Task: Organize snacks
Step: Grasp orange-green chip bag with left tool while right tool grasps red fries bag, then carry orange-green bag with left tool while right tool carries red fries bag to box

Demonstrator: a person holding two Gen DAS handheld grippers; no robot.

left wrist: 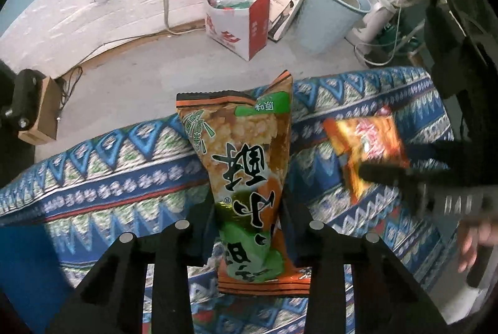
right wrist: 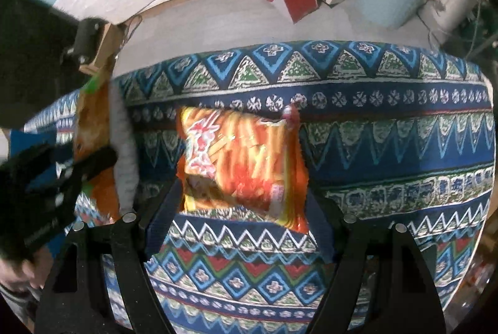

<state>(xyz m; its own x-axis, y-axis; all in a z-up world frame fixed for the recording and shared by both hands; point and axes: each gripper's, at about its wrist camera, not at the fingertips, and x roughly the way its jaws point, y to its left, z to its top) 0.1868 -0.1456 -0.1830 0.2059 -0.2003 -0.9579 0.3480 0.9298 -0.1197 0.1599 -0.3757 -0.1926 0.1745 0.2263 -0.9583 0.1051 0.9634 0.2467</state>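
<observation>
Left claw (left wrist: 249, 228) clenched on one green-orange snack bag (left wrist: 246, 166); right claw (right wrist: 242, 187) spread around one orange snack bag (right wrist: 239, 160), seemingly not pinching, on the patterned counter (right wrist: 373, 116). Beyond, one blue bin (left wrist: 330, 13).

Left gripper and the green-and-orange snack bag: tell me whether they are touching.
Touching. The left wrist view shows the left gripper fingers pinching the green-and-orange snack bag, squeezing its lower half narrow.

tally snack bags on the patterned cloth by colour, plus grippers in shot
Green-and-orange snack bag: 1, pinched in the left gripper
Orange-red snack bag: 1, between the fingers of the right gripper
Grippers: 2
Total: 2 bags, 2 grippers, all over the patterned cloth
</observation>
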